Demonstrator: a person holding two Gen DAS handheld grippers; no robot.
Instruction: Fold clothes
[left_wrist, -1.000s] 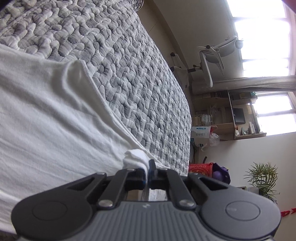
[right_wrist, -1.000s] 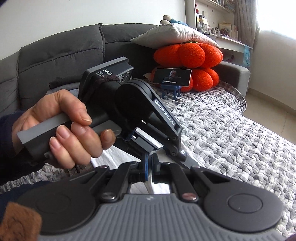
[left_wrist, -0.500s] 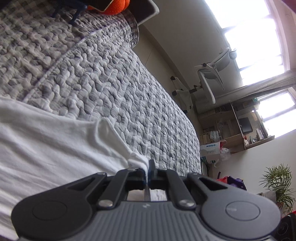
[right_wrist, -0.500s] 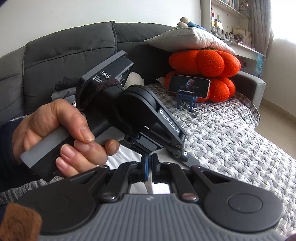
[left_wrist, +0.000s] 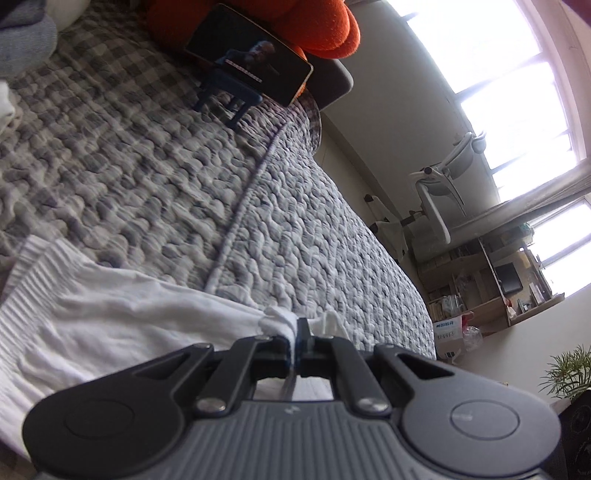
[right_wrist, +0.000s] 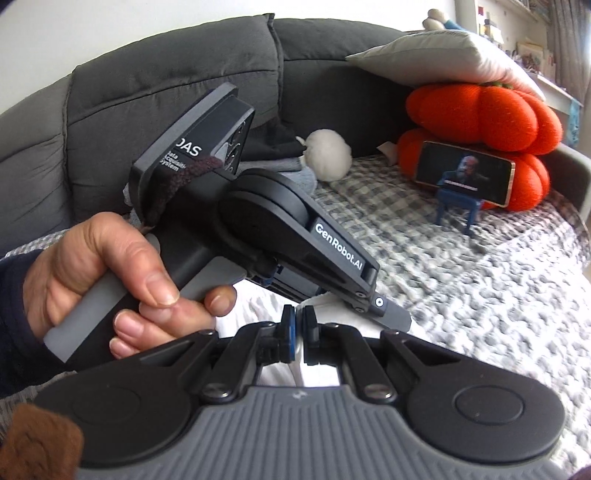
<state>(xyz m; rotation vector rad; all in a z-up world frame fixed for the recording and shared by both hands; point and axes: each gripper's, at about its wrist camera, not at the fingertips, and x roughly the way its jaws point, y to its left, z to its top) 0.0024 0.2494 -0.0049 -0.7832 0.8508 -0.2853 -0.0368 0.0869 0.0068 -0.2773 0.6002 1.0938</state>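
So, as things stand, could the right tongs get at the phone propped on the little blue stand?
Probably not right away: the right tongs look shut on the white garment, and the left gripper body crosses in front. Past that, only open quilt lies before the phone.

Left wrist view is rolled sideways, set low and close over the quilted blanket (left_wrist: 155, 155). Right wrist view is upright, faced toward the sofa (right_wrist: 155, 74). The propped phone (left_wrist: 249, 66) is shared by both.
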